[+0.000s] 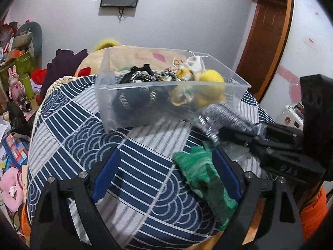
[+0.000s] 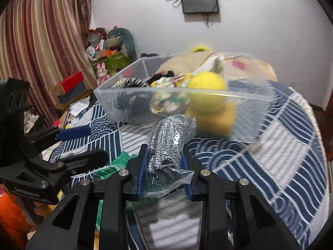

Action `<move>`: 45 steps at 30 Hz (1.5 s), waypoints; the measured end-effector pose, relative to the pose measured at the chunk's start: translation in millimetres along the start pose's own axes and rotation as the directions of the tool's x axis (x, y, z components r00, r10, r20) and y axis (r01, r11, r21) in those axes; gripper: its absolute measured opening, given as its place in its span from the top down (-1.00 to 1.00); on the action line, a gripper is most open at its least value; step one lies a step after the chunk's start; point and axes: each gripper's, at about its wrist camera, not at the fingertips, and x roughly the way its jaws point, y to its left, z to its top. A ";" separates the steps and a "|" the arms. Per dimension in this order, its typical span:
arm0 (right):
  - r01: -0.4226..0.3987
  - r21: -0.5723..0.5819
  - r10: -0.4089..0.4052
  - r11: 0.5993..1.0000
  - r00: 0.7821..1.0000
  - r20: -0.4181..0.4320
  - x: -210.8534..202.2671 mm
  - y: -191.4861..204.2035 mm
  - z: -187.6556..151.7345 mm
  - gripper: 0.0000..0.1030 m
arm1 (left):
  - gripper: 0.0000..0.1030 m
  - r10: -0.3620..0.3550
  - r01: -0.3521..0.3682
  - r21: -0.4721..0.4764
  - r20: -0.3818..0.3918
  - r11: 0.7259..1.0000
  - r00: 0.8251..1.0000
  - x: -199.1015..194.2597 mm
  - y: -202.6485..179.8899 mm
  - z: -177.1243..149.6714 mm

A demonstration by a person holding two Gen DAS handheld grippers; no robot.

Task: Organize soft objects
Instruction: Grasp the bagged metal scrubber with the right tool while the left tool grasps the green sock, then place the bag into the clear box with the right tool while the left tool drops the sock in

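A clear plastic bin (image 1: 233,71) (image 2: 108,99) stands on the blue patterned cloth and holds a yellow ball (image 1: 211,77) (image 2: 207,81), dark knits and other soft items. My right gripper (image 2: 164,152) (image 1: 231,134) is shut on a grey-black knit item in a clear bag (image 2: 168,139) (image 1: 222,114), held just in front of the bin. My left gripper (image 1: 166,158) (image 2: 83,145) is open over the cloth. A green knit cloth (image 1: 199,170) (image 2: 120,160) lies against its right finger (image 1: 225,170), inside the jaws.
The round table's cloth (image 1: 83,133) slopes away on all sides. Clutter, boxes and plush toys (image 1: 16,83) fill the floor at the left. A beige cushion (image 2: 245,64) lies behind the bin. A wooden door frame (image 1: 268,41) is at the right.
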 end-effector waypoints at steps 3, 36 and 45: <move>0.034 0.009 -0.034 0.999 0.999 0.027 -14.1 -5.6 -3.9 0.49 | -0.78 -0.020 0.020 0.009 -0.019 1.000 1.000 3.0 -7.7 -4.6; 0.063 0.020 -0.066 0.998 0.985 0.157 -56.1 -5.6 7.3 0.49 | 0.52 -0.076 0.067 0.081 0.108 0.994 0.991 -34.0 -17.7 4.9; 0.074 -0.014 -0.068 0.997 0.966 0.248 -60.3 0.8 42.6 0.49 | 0.52 -0.006 -0.009 0.062 0.235 0.998 0.972 -59.5 -0.7 45.6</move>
